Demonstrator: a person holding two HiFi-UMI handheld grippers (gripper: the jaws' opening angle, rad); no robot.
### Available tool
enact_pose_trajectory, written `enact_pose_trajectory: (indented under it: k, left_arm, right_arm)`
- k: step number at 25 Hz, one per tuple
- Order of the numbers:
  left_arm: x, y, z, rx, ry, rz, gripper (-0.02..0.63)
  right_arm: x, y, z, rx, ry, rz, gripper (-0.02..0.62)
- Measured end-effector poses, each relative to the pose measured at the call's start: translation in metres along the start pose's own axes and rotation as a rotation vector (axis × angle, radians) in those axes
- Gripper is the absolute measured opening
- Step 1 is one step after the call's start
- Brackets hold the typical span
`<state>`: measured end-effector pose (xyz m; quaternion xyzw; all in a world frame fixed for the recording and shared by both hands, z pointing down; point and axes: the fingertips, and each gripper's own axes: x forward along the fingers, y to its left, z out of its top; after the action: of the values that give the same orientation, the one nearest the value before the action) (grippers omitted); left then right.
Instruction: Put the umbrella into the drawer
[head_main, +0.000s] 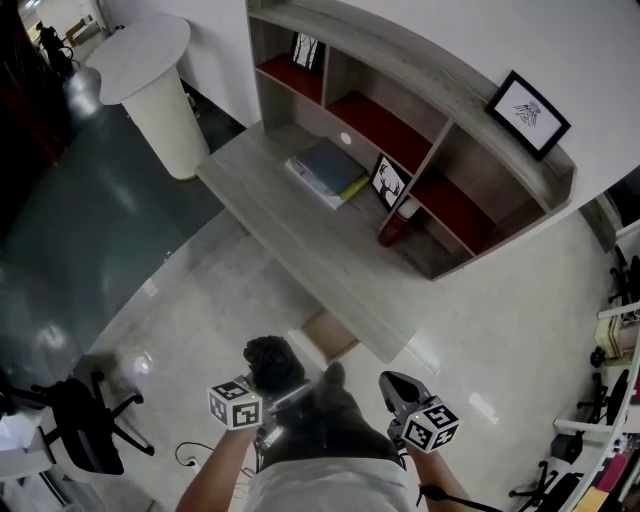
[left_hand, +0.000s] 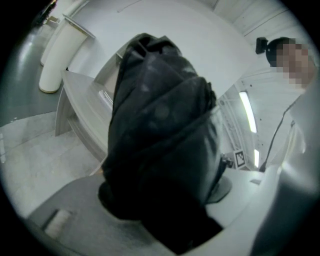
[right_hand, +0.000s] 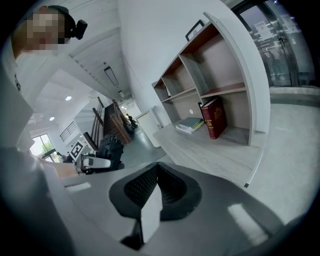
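A room with a glossy white tiled floor (head_main: 200, 330) holds a grey wooden desk (head_main: 300, 235) whose shelf unit has red-backed compartments. A stack of books (head_main: 328, 172), a small framed picture (head_main: 388, 182) and a red book (head_main: 393, 226) sit on the desk. A white round table (head_main: 150, 75) stands to its left.

Under the desk's near edge shows a pale wooden panel (head_main: 328, 335). This is probably the drawer, though I cannot tell whether it is pulled out.

The left gripper (head_main: 272, 390) is clamped on the umbrella (left_hand: 160, 135), a black folded bundle that fills the middle of the left gripper view. The jaws stand fairly wide around its bulk. The umbrella's length seems to rise out of the jaws and lean forward, roughly along the line the gripper points and towards the desk.

The umbrella is therefore in the air in front of the person, above the floor and short of the desk's edge. The pale panel lies just ahead of it and a little to the right.

The right gripper (right_hand: 156, 172) is empty, its ribbed pads closed together. It hangs beside the left one, on the far side of the person's body, and also faces the desk.

The left hand carries the load. The right is free and about as near the panel, so it looks the likelier one to deal with the drawer.
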<state>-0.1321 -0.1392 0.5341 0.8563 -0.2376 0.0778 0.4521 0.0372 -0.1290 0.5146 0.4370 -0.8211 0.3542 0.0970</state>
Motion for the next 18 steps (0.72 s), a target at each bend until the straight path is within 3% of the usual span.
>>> enact_pose_trajectory:
  k: [5,8,18]
  left_arm:
    - [0.032,0.025,-0.014,0.045,0.07,0.009,0.288]
    - [0.054,0.048,-0.026,0.074,0.115,-0.005,0.287]
    - [0.114,0.124,-0.08,0.024,0.225,0.017,0.282]
  right_arm:
    - [0.023,-0.023,-0.022,-0.026,0.059,0.004,0.005]
    - [0.04,-0.035,-0.033,0.022,0.065,0.018,0.005]
    - [0.081,-0.055,-0.077,0.025,0.168,0.043,0.005]
